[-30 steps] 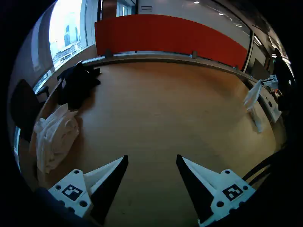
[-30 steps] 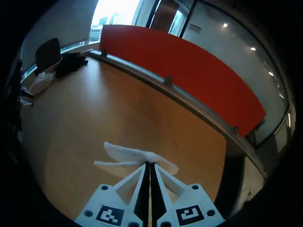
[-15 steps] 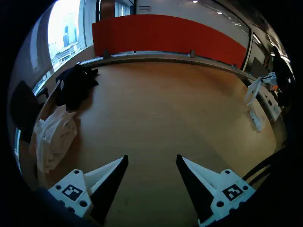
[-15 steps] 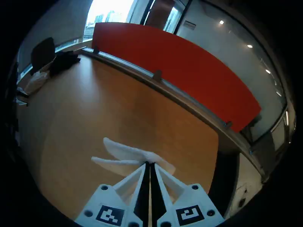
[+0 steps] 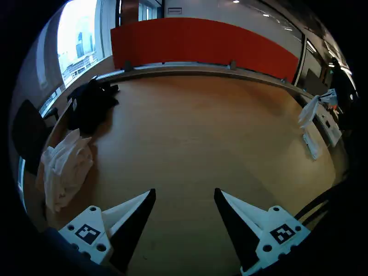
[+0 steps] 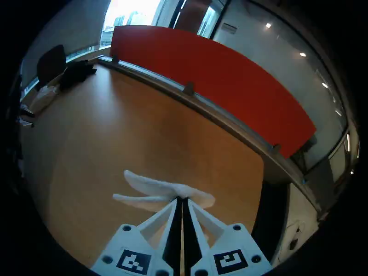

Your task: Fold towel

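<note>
Hovering over the wooden worktop [image 5: 193,133], the left gripper [image 5: 184,191] has its jaws spread wide with nothing between them. In the left gripper view, a crumpled heap of white cloth [image 5: 64,168] lies at the worktop's far left edge, well off to the left of those jaws. A dark bundle [image 5: 92,103] sits just behind it and a dark chair [image 5: 27,131] stands beside it. A red partition [image 5: 207,43] runs along the worktop's far side. At the far right, well apart from the left jaws, the towel [image 5: 307,112] hangs as a narrow white strip. A second pale strip [image 5: 313,146] lies on the worktop just below it; whether the two join cannot be told.

In the right gripper view, the right gripper [image 6: 182,200] has its jaws pressed together on the towel [image 6: 161,191], which sits right at their tips. The towel is white and bunched, fanning out in soft folds to both sides of the tips, farther to the left.
</note>
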